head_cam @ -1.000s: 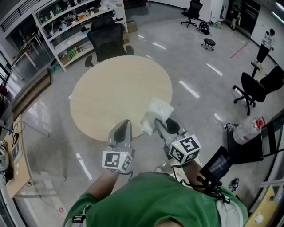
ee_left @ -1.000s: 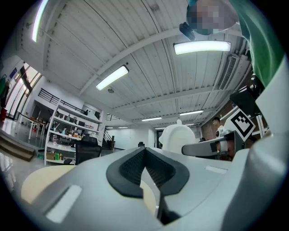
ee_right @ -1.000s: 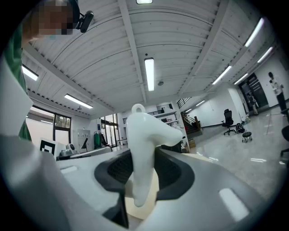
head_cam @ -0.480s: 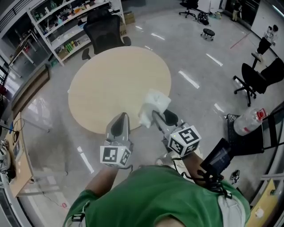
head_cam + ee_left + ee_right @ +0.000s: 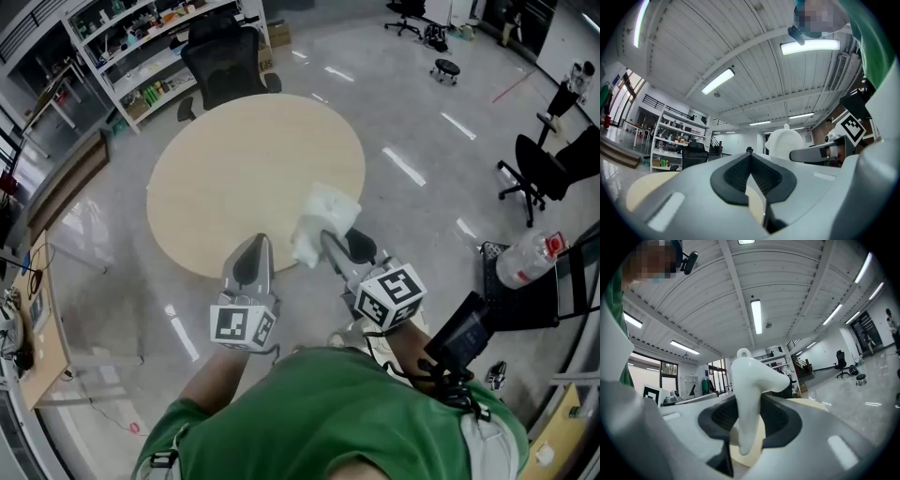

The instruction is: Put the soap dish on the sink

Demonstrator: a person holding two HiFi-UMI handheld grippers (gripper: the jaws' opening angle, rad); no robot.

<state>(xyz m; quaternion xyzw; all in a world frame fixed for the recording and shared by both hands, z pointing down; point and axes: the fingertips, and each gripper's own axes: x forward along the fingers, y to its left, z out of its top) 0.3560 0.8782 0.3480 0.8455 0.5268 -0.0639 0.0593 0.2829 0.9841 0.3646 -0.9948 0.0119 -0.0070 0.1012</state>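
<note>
A white soap dish (image 5: 323, 223) is held in the air over the near edge of a round beige table (image 5: 234, 178). My right gripper (image 5: 323, 244) is shut on it. In the right gripper view the soap dish (image 5: 747, 390) stands on edge between the dark pads (image 5: 780, 420), with a small loop at its top. My left gripper (image 5: 258, 246) hangs beside it to the left, shut with nothing in it. In the left gripper view its jaws (image 5: 749, 157) meet, and the soap dish (image 5: 784, 143) shows to the right.
A black office chair (image 5: 225, 75) stands at the table's far side, with stocked shelves (image 5: 141, 47) behind it. More chairs (image 5: 548, 178) and a stool (image 5: 447, 67) are on the grey floor to the right. A plastic bottle (image 5: 525, 272) lies near my right side.
Both grippers have kept still with the soap dish in the right one. Only the head view's framing has shifted slightly.
</note>
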